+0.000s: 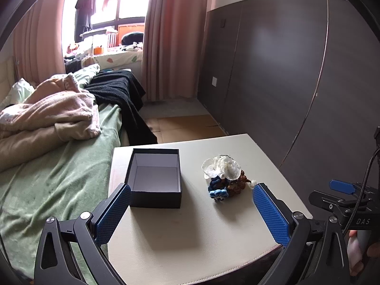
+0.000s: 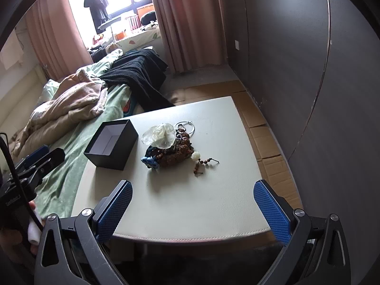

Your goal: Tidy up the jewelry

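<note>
An open black box (image 1: 154, 178) with a white inside stands empty on the left part of a white table (image 1: 190, 232). To its right lies a pile of jewelry (image 1: 224, 178): a clear petal-shaped piece on top, brown beads and a blue piece. In the right wrist view the box (image 2: 111, 144) and the pile (image 2: 171, 147) show too, with a silver hoop (image 2: 187, 125) behind and a bead strand (image 2: 204, 162) trailing right. My left gripper (image 1: 191, 187) is open and empty above the table's near part. My right gripper (image 2: 192, 187) is open and empty at the table's front edge.
A bed (image 1: 47, 166) with green sheet, pink blanket and black cloth lies left of the table. A dark wardrobe wall (image 1: 285, 71) stands on the right. Cardboard (image 2: 266, 137) covers the floor beyond the table. The right gripper's body (image 1: 344, 201) shows at the left view's right edge.
</note>
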Demonstrator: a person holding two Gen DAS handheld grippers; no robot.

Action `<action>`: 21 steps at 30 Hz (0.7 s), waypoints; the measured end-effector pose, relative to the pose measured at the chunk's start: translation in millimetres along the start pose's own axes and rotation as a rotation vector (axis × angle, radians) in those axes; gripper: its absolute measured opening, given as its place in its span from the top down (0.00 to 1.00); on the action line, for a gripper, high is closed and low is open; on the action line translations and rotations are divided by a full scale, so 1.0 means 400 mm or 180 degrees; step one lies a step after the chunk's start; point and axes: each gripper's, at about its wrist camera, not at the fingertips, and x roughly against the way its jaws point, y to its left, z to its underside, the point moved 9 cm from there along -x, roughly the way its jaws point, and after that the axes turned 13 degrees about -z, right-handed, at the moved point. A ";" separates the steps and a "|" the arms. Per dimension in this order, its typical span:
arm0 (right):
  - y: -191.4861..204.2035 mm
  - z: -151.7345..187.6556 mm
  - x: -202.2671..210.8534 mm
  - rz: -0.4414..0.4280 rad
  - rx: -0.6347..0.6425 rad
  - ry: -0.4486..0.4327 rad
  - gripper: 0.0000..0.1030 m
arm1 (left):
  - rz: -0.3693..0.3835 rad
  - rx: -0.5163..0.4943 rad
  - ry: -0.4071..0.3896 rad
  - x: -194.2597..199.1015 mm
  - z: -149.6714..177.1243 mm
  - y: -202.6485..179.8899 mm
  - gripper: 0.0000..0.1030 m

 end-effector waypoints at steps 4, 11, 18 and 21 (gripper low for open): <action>0.008 0.003 0.000 0.0016 0.0024 0.0004 0.00 | 0.0016 0.0012 0.0010 -0.003 0.000 0.005 0.01; 0.013 0.004 0.001 0.0031 0.0028 -0.0005 0.00 | 0.0003 -0.0013 -0.0009 0.002 0.002 0.005 0.01; 0.006 0.004 -0.001 0.0045 -0.0001 -0.0004 0.00 | 0.0002 -0.0021 0.0008 -0.006 0.006 0.001 0.01; 0.001 0.002 0.001 0.0045 -0.0030 -0.0013 0.00 | -0.0004 -0.0044 0.0004 -0.006 0.007 0.001 0.01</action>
